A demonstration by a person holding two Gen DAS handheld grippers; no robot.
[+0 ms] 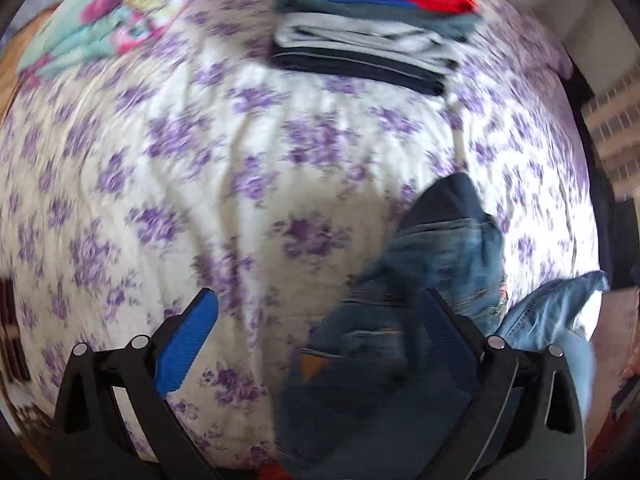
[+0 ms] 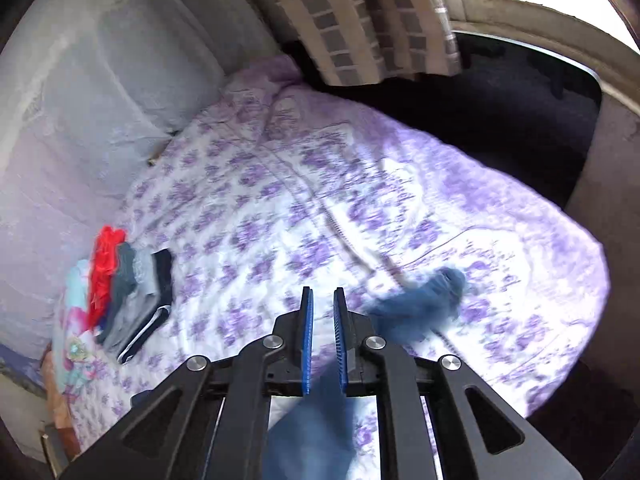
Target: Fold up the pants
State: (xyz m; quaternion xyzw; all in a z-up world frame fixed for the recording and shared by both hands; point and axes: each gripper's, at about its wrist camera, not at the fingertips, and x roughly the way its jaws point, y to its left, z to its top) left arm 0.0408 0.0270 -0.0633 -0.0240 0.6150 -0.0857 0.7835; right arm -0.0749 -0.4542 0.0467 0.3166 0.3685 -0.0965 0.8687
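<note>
The jeans point(image 1: 420, 312) hang in a crumpled bunch over the floral bedspread point(image 1: 240, 184), at about 4 o'clock in the left wrist view, one paler leg trailing off toward 3 o'clock. In the right wrist view the denim runs up from below between the pads of the right gripper point(image 2: 323, 344), which are drawn close together and appear to pinch it, while a loose blue end point(image 2: 424, 300) swings at 2 o'clock, blurred by motion.

The left gripper point(image 1: 316, 328) is spread wide; the denim lies against its right finger, but nothing is clamped.

Judging by the look, the jeans are heavy for cloth, soft yet with stiff seams and a thick waistband. They will sag and swing when lifted by one point, and thin folds may slip from the ribbed pads. The waistband corners or the hems seem the best holds, since doubled seams give bite.

Open bedspread stretches from 9 to 12 o'clock in the left wrist view, good for laying the jeans flat. The stack of folded clothes point(image 1: 372, 28) sits at 12 o'clock, a floral cloth point(image 1: 116, 20) at 11. The bed edge drops away at 3 o'clock.
</note>
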